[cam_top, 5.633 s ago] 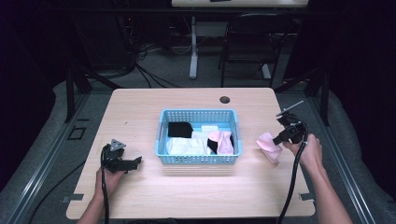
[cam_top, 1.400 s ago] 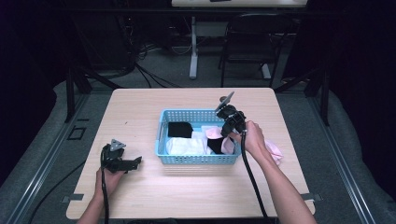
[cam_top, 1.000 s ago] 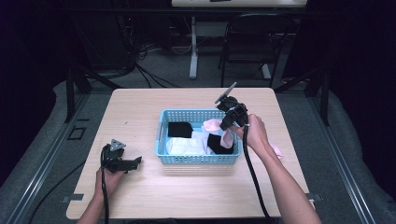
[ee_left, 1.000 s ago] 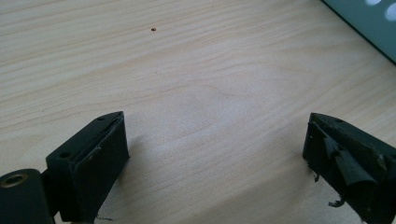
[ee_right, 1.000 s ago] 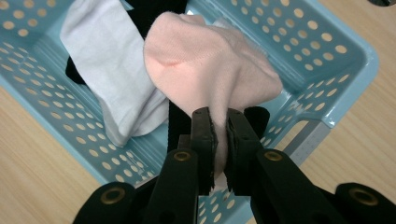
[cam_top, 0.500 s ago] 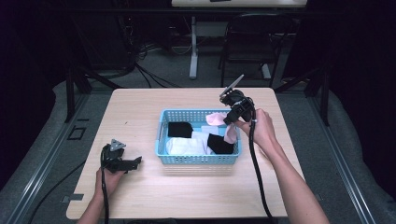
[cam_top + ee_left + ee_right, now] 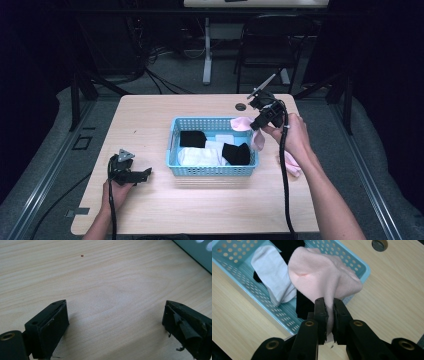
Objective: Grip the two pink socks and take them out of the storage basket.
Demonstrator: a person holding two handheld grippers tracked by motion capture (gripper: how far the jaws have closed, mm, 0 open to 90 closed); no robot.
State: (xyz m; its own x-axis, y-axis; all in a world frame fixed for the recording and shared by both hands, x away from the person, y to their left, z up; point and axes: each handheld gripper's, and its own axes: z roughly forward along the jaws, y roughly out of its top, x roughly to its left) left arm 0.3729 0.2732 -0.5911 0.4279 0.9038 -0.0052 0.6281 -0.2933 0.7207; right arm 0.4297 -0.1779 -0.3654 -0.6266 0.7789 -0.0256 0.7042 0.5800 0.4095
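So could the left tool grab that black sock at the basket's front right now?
Probably yes: the left tool is open and empty, the black sock lies uncovered on top, and bare table lies between them.

Pink sock (image 7: 322,272) pinched between right gripper (image 7: 329,315) jaws, bunched, hanging over the right end of light-blue perforated basket (image 7: 175,136), frame centre-right in high view. Second pink sock (image 7: 292,165) flat on table, right of basket.

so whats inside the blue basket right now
In the blue basket lie two black socks and white socks. The right tongs hold a pink sock above its corner. Whatever lies under those socks is covered.
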